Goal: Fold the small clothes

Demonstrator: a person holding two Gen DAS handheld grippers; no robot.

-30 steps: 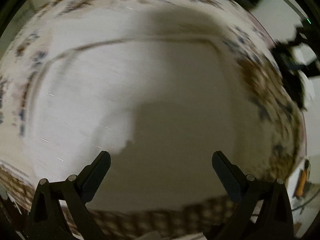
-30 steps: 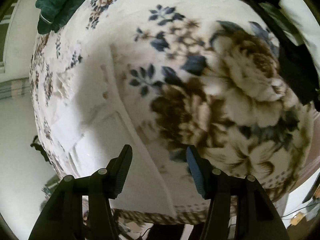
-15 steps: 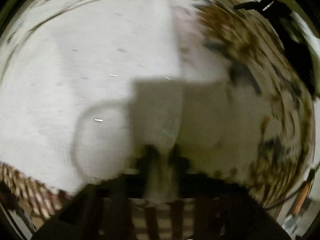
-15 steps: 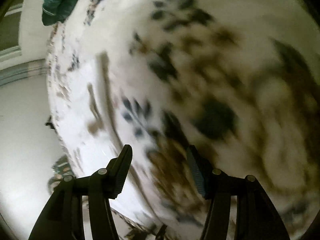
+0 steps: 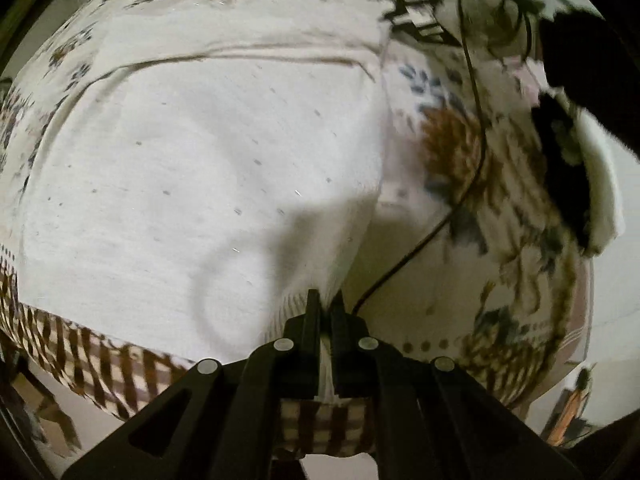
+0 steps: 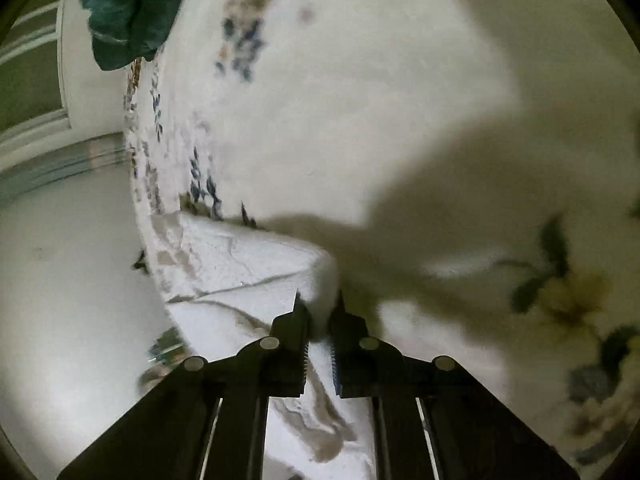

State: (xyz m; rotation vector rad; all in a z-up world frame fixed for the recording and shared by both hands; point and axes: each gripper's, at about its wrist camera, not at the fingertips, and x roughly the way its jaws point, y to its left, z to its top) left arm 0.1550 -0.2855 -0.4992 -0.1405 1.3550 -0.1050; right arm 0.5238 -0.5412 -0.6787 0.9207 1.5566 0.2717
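While both tools sit low over the bed, the left gripper has its black fingers pinched tight on the near right corner of the white speckled cotton garment, which lies spread flat on the cream floral bedspread; the right gripper has its toothed fingers nearly closed around a raised edge of that white garment; a thin black cable crosses the bedspread just right of the garment; farther off, a dark green cloth hangs over the bed's far edge.
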